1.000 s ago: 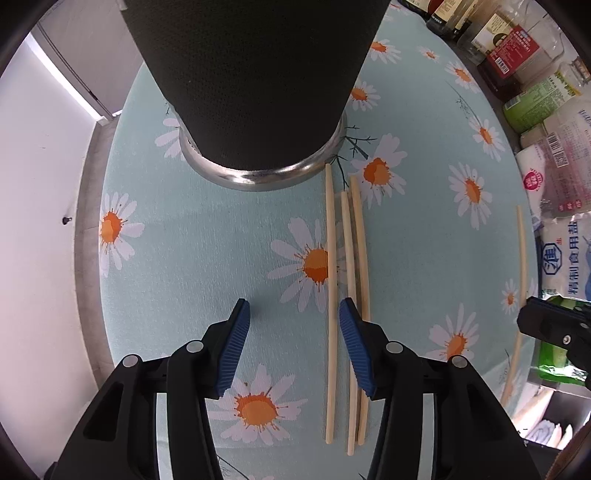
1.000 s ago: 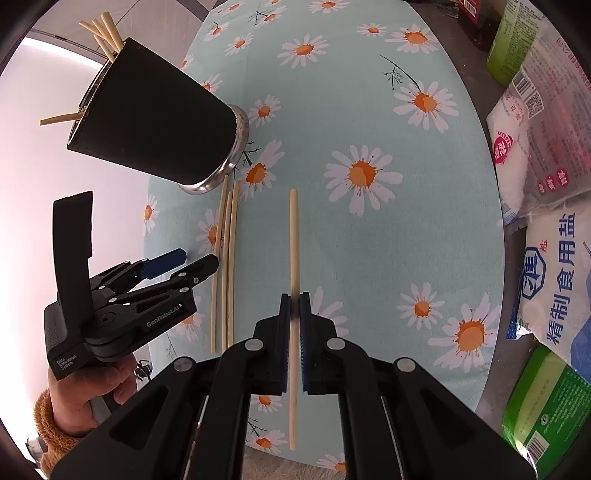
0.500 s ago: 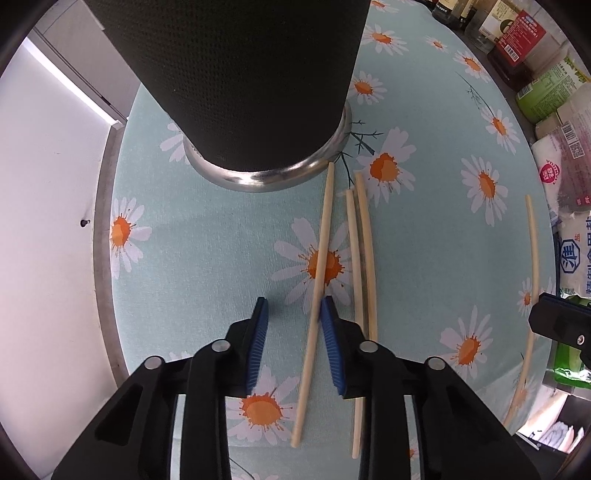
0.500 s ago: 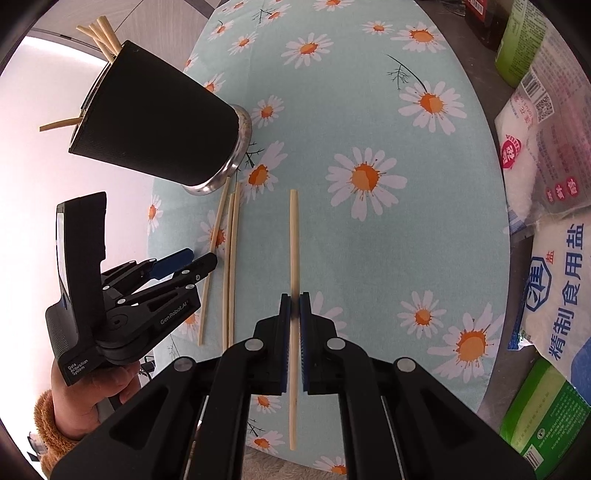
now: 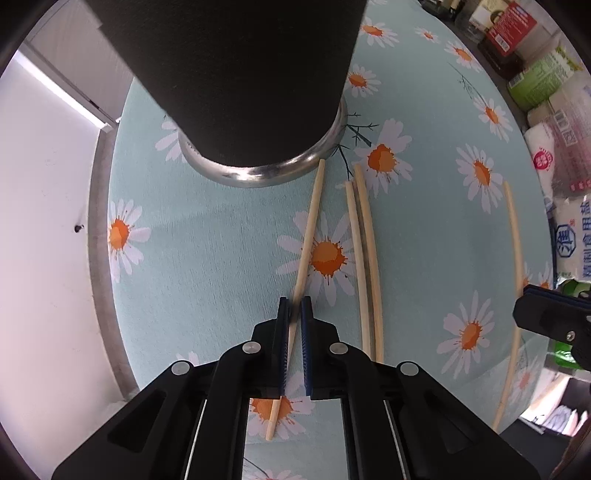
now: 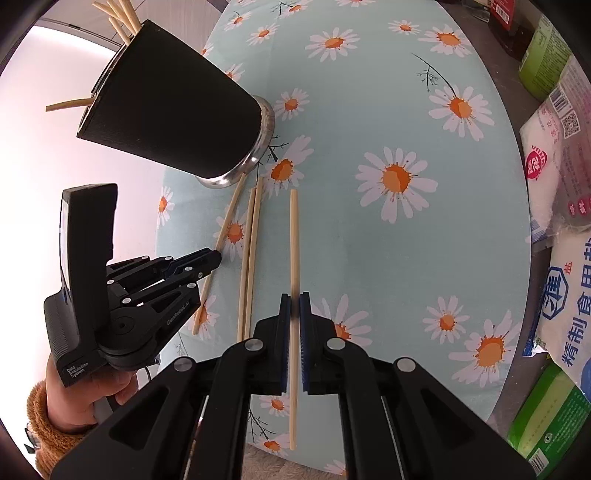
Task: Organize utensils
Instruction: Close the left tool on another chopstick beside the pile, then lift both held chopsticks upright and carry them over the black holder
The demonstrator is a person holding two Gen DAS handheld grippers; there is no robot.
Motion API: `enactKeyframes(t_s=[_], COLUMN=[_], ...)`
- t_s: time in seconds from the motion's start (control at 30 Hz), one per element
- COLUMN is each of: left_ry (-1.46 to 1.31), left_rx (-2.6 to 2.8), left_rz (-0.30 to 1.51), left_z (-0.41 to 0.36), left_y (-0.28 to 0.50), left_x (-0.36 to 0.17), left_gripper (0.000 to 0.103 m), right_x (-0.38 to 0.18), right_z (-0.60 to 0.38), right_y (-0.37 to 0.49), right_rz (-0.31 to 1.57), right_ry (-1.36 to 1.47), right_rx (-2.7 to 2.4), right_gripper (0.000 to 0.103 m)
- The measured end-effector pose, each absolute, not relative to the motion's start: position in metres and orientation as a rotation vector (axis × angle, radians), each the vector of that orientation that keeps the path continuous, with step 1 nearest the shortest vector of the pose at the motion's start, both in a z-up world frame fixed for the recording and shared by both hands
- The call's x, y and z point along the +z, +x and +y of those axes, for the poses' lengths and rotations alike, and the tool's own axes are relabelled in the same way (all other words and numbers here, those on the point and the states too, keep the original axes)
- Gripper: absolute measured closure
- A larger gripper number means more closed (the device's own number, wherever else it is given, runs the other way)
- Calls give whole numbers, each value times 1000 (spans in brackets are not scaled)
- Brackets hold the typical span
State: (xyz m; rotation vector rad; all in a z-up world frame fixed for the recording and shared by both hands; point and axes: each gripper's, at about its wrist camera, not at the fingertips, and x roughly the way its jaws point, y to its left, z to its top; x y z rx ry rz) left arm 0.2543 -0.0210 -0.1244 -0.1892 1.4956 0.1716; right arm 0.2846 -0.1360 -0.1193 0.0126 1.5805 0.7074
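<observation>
chopsticks: left wrist view first. left tool (image 5: 294, 306) has its jaws closed onto one chopstick (image 5: 309, 229), gripping it low on the shaft; the stick runs diagonally up toward the steel base of the black holder (image 5: 236, 74) and its far tip lies just beside that rim. whether it is off the surface can't be told. two more chopsticks (image 5: 364, 258) lie side by side, touching, just right of the gripped one on the daisy-print surface (image 5: 207, 240). a fourth stick (image 5: 514, 236) is further right, running under the right tool (image 5: 554, 317) at the frame edge. packets and bottles (image 5: 546, 74) line the far right.

right wrist view: right tool (image 6: 294, 306) is pinched shut on the single chopstick (image 6: 293, 236), which lies straight ahead, well apart from the holder (image 6: 166, 107). left tool (image 6: 212, 258) is at left, a hand (image 6: 85, 398) holding it, tips on the slanted stick (image 6: 227, 221). the loose pair (image 6: 251, 251) sits between the two gripped sticks. several chopsticks (image 6: 118, 14) already stand in the holder's mouth, one poking out sideways. salt bags (image 6: 565, 295) at right.

progress judgement: partly done. some sticks are in the holder, four remain on the surface: two are gripped but not yet dropped in, two untouched. left to do is lifting both gripped sticks to the holder's opening, then fetching the pair.
</observation>
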Motion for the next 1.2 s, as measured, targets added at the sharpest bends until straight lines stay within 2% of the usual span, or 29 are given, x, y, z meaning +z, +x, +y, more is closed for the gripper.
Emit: enactKeyframes(t_s=[0.67,1.2], left_ry=[-375,-494], left_rx=[-5,-142], left_rz=[1336,1134], left_z=[18,50], left_y=[174,144], left_x=[-82,-42], left_gripper=[99,99], right_x=[-131,-104], right_z=[-111,-87], right_y=[260,238], right_rz=[1604,1505], right_ry=[30,138], right_rx=[706,848], right_gripper=[97,97])
